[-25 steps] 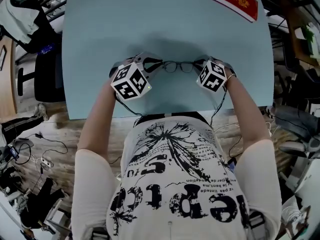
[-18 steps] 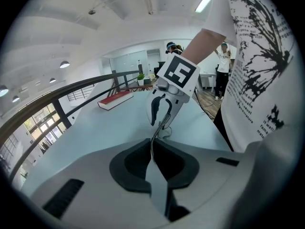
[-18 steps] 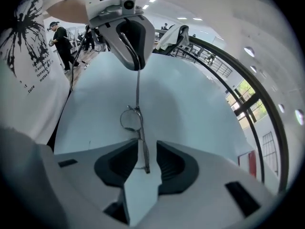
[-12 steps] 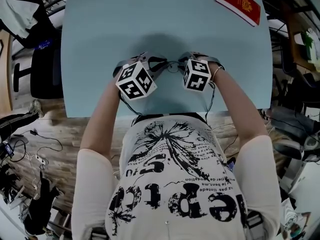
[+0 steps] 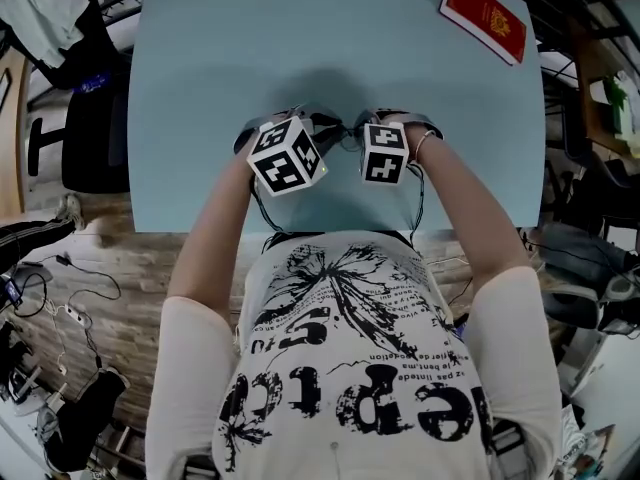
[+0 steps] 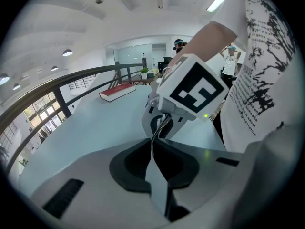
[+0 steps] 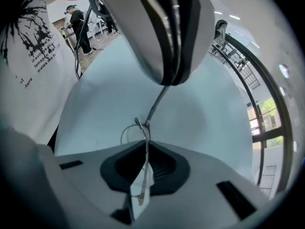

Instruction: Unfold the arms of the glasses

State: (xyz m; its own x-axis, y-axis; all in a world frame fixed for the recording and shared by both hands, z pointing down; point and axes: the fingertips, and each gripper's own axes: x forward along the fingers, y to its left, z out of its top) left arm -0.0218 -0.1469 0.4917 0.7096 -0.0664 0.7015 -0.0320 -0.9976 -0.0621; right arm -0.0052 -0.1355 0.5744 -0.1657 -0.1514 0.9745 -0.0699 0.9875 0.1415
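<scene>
Grips the thin wire glasses (image 7: 144,126) in nearly closed jaws of left gripper (image 6: 155,159) and right gripper (image 7: 141,178); risks bending a hinge through over-twisting, or slipping.

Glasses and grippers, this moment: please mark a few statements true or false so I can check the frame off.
1. Both grippers are clamped on the glasses. True: the left gripper and the right gripper each have their jaws shut on a thin part of the glasses.
2. The red book lies between the two grippers. False: the red book lies at the table's far right corner, well away from them.
3. The left gripper's jaws stand wide apart with nothing between them. False: they are closed on the glasses.
4. The table top is light blue. True: the table is a plain light blue.
</scene>
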